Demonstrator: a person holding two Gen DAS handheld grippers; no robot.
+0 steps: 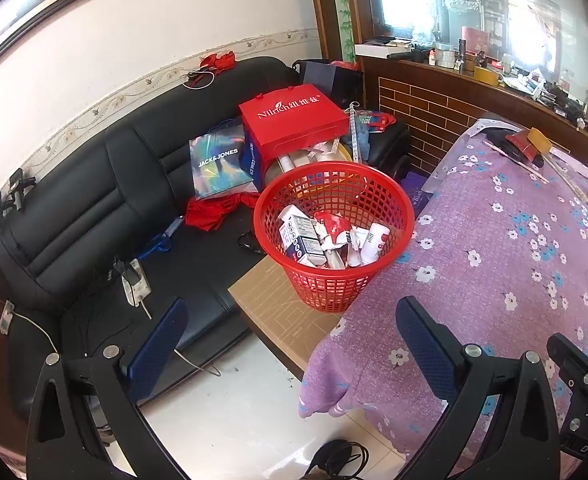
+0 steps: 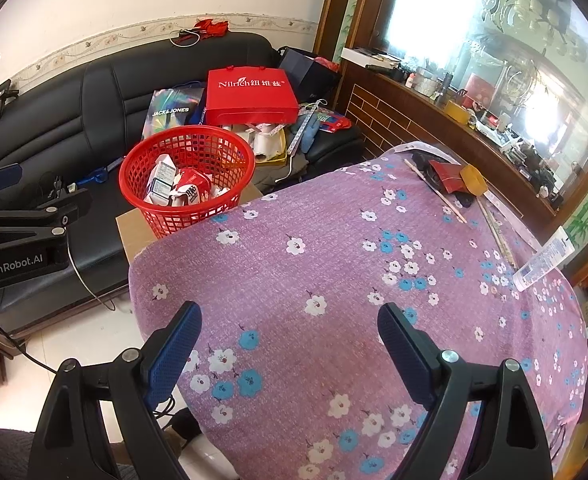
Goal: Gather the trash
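Both tools hang wide apart and empty: left tool (image 1: 290,344) over the bench's near-left corner, right tool (image 2: 290,344) above the flowered cloth (image 2: 334,264). Left of the bench (image 1: 494,248), a red mesh basket (image 1: 334,280) stands on a cardboard box (image 1: 270,312), already holding crushed cartons. Far right, a plastic tube (image 2: 542,260) lies near the bench edge; light, stiff and probably slick, it is best pinched across its middle. Open cloth between the tube and the basket leaves room to move.

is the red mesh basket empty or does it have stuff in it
Partly full: the red plastic mesh basket stands upright with crumpled cartons and wrappers covering its bottom.
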